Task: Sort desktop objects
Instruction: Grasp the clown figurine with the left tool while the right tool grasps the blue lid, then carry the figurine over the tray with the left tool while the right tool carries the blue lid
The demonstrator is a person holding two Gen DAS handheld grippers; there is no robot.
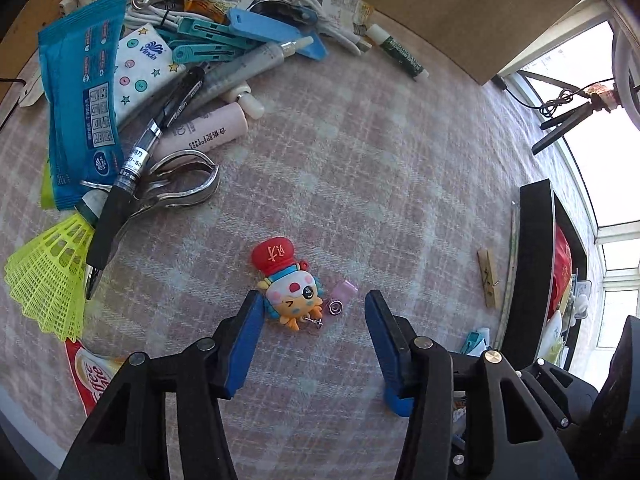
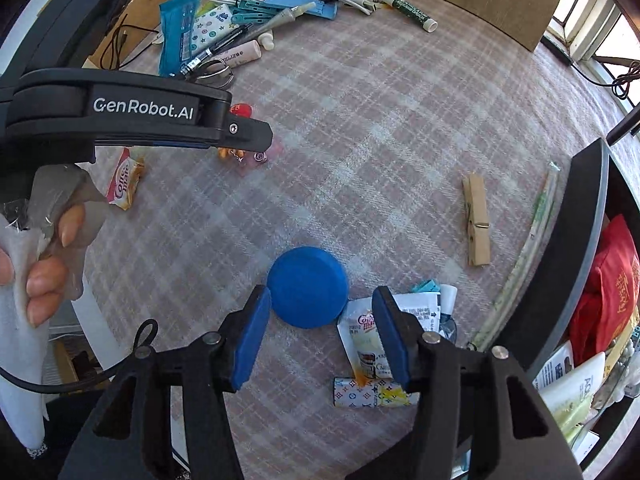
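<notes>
- I see the table (image 2: 400, 128) under a pink plaid cloth; I place everything from the blue disc (image 2: 307, 286) lying on it.
- A black tray (image 2: 576, 264) stands well right of the disc, with a red pouch (image 2: 612, 280) inside.
- The clutter pile (image 2: 240, 20) lies far beyond the disc, at the table's far edge.
- My right gripper (image 2: 316, 312) hangs over the disc, jaws released, left pad just beside its rim, nothing gripped.
- My left gripper (image 1: 314, 316) is up-left of the disc, jaws released, left pad touching or nearly touching a cartoon charm (image 1: 290, 286).
- A clothespin (image 2: 476, 220) lies right of the disc, a creamer packet (image 2: 364, 336) just beside it.
</notes>
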